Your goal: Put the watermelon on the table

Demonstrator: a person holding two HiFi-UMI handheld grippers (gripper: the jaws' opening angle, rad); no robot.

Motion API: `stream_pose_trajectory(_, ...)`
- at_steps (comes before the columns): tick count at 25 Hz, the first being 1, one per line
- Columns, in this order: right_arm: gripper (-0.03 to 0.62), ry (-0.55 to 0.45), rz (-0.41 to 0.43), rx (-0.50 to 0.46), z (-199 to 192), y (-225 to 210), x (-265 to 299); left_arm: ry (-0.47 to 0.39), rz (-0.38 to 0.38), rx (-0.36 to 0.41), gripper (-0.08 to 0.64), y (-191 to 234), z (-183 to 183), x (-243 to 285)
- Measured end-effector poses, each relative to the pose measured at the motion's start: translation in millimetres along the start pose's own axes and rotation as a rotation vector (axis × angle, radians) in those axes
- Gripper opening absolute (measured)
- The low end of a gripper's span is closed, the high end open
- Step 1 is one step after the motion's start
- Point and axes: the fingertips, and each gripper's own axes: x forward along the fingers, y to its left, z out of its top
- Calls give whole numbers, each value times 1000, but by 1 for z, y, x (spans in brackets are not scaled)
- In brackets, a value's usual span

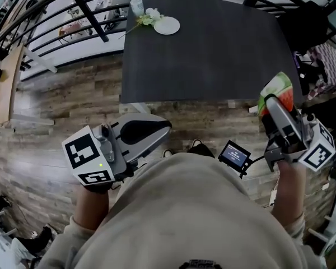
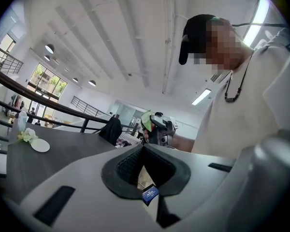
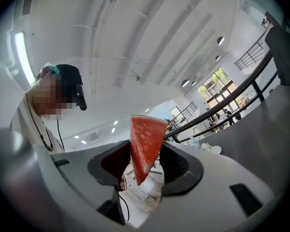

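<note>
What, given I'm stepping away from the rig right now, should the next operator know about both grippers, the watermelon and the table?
Left gripper: fingers together, nothing between them, held low in front of the body.
Right gripper: fingers closed on the watermelon slice, rind end up.
Dark table: just ahead, mostly bare; a white plate sits at its far left corner.
Done: slice picked up and brought to the table's near right corner.
Left: set it on the table, then release.
</note>
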Motion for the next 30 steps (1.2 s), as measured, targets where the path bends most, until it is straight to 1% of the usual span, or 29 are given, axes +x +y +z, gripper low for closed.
stream_pose_trajectory(4, 198, 19, 47, 18, -1, -3, 13, -21, 48, -5, 2, -2, 2, -8)
stream_pose_trajectory(7, 198, 29, 85, 21, 6, -13, 25, -29, 90, -5, 2, 6, 6, -8)
stream_pose_trajectory(10, 198, 42, 115, 31, 14, -26, 29, -42, 126, -9, 2, 10, 12, 1)
stream_pose_trajectory(14, 198, 46, 148, 29, 33, -44, 30, -49, 142, 1, 2, 18, 22, 24)
stream_pose_trajectory(20, 198, 50, 165, 62, 45, -76, 20, -45, 165, 17, 2, 27, 30, 56)
stream_pose_trajectory(26, 198, 29, 201, 93, 78, -119, 14, -18, 201, 21, 2, 51, 50, 100)
stream_pose_trajectory(28, 198, 21, 193, 124, 84, -134, 7, -23, 214, 13, 2, 59, 60, 112)
stream_pose_trajectory(30, 198, 12, 174, 148, 90, -151, -3, -50, 218, -9, 2, 65, 71, 123)
